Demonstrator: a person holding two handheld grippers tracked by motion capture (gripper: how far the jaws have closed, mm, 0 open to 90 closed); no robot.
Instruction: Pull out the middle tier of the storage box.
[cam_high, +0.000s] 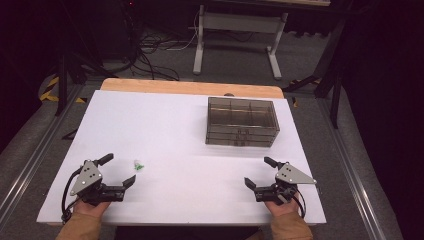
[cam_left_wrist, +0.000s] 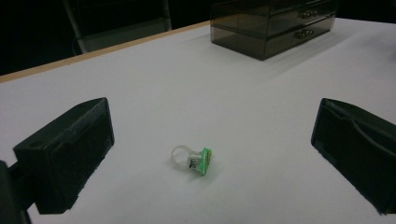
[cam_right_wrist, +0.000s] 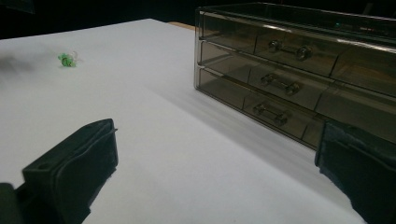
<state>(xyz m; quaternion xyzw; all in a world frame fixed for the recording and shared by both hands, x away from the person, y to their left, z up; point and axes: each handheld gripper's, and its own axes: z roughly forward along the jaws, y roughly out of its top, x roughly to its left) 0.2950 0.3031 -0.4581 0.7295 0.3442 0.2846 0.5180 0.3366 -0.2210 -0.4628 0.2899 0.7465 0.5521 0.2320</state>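
My left tool (cam_high: 120, 171) and right tool (cam_high: 259, 172) both gape spread on the bench (cam_high: 190, 135), the green ring (cam_left_wrist: 192, 159) lying just ahead of my left

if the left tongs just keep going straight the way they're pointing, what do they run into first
Most likely the small ring with the green top. In the left gripper view it lies on the white table between the wide-open left tongs, slightly ahead, untouched. The smoky drawer box is much farther off, toward the right.

Lab — floor cables (cam_high: 150, 60), rail-framed table (cam_high: 165, 130)
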